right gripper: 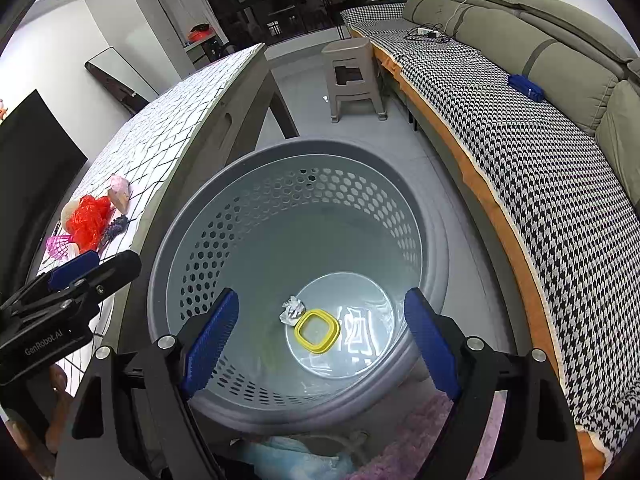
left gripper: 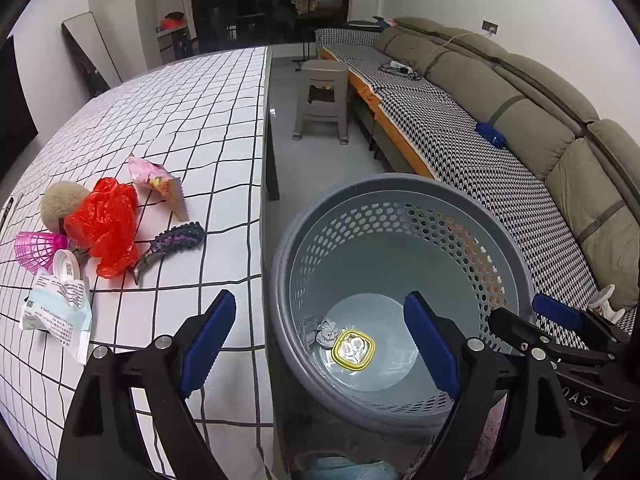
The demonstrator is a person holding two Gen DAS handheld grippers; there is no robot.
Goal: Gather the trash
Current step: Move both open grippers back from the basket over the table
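A grey perforated basket (left gripper: 400,184) stands on the floor beside the table; on its bottom lie a yellow-rimmed clear lid (left gripper: 353,350) and a crumpled paper ball (left gripper: 326,330). My left gripper (left gripper: 320,320) hangs open over the basket's near-left rim, nothing between its blue pads. In the right wrist view the basket (right gripper: 304,148), lid (right gripper: 317,330) and paper (right gripper: 292,310) lie below my right gripper (right gripper: 322,312), open and empty. On the checked tablecloth (left gripper: 180,120) lie a red plastic bag (left gripper: 106,224), pink wrapper (left gripper: 154,178), dark purple wrapper (left gripper: 172,242), pink mesh cup (left gripper: 34,246) and white packet (left gripper: 56,312).
A beige fuzzy ball (left gripper: 58,202) and a white cap (left gripper: 66,266) sit among the trash. A grey stool (left gripper: 322,96) stands on the floor beyond the basket. A sofa with a houndstooth cover (left gripper: 460,140) runs along the right. The table edge (left gripper: 266,200) borders the basket.
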